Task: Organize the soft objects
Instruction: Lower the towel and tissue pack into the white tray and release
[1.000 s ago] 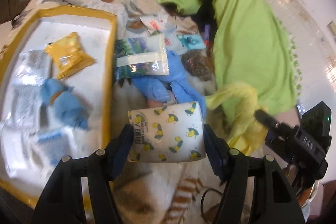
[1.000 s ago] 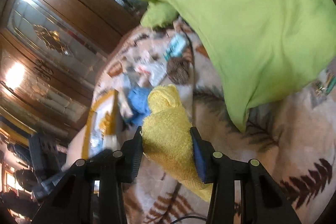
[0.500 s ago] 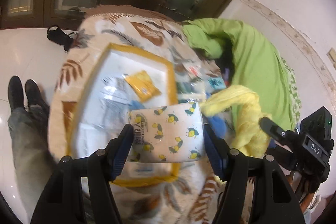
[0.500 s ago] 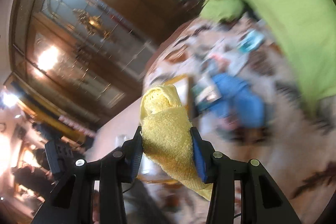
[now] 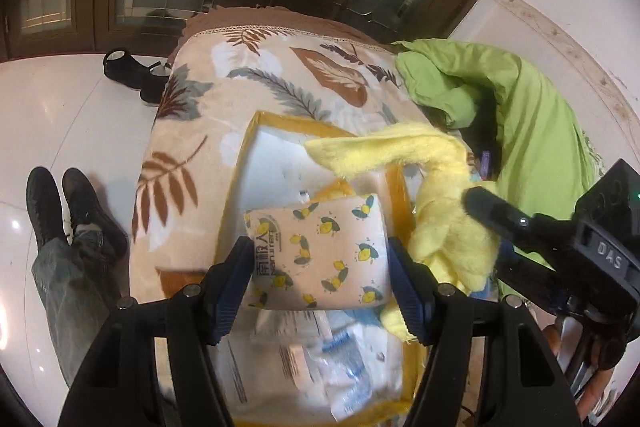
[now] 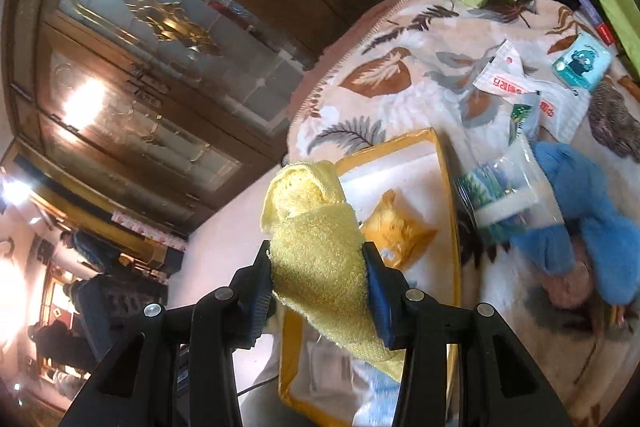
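Note:
My left gripper is shut on a soft white pack printed with lemons and holds it above the yellow-rimmed white tray. My right gripper is shut on a yellow towel, also above the tray; the towel shows draped to the right in the left wrist view. The tray holds a yellow packet and clear plastic packs.
The tray lies on a leaf-print blanket. Beside it lie a blue plush toy, a clear-wrapped pack, sachets and a green quilt. A person's shoes stand on the white floor at the left.
Both grippers have lifted their loads from the blanket and carried them left, over the tray. The towel now hangs across the tray's far right corner.

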Motion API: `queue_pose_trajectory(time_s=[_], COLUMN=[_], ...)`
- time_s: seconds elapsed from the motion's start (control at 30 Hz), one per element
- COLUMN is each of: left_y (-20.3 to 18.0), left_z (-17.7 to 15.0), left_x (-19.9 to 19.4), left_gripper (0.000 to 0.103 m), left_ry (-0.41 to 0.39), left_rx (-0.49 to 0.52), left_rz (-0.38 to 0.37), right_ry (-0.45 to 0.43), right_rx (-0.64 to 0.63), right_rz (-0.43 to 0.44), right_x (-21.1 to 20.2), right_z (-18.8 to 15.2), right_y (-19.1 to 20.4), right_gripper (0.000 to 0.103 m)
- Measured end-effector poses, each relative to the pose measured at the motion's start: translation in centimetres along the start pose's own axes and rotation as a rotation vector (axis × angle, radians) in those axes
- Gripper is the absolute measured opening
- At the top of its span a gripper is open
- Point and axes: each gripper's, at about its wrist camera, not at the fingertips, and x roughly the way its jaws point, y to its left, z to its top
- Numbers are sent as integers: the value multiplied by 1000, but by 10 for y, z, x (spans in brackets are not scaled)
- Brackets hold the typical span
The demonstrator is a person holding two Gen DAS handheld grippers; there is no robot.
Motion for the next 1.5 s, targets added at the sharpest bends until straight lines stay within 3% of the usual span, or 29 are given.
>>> queue_pose_trajectory(time_s=[0.5,0.57,0.67,0.73,0.8,0.87,0.93,1.1,1.3,1.43,1.5], left_y=[4,11,17,15,14,13,11,-27,-80,-111,-125], left_z=[32,37,43,44,43,40,30,-18,-63,-69,-69], left_x=[73,88,101,97,79,59,40,23,43,47,49], left_gripper=[67,67,70,73,76,82,84,84,84,84,84], left_ry=[55,73,85,93,41,-25,-63,-41,60,83,88], left_rx=[40,11,-9,-9,-14,-32,-74,-51,-1,58,77], left_rz=[78,70,41,17,-8,-13,-10,-50,-78,-86,-98], right_ry=[-22,-8,60,58,34,-14,-43,-63,-37,-29,-14], right_rx=[-41,-57,-26,-32,-57,-62,-62,-58,-22,25,47], right_rz=[-149,-213,-206,-203,-199,-151,-119,-53,-122,-183,-190], right_x=[51,65,86,86,75,50,27,-47,-106,-125,-124], right_z=[31,31,27,22,20,18,14,-4,-29,-41,-42], right_y=[-25,-29,-40,-40,-36,-34,-32,-49,-108,-148,-161], right_gripper=[47,49,51,56,62,78,79,82,82,81,75])
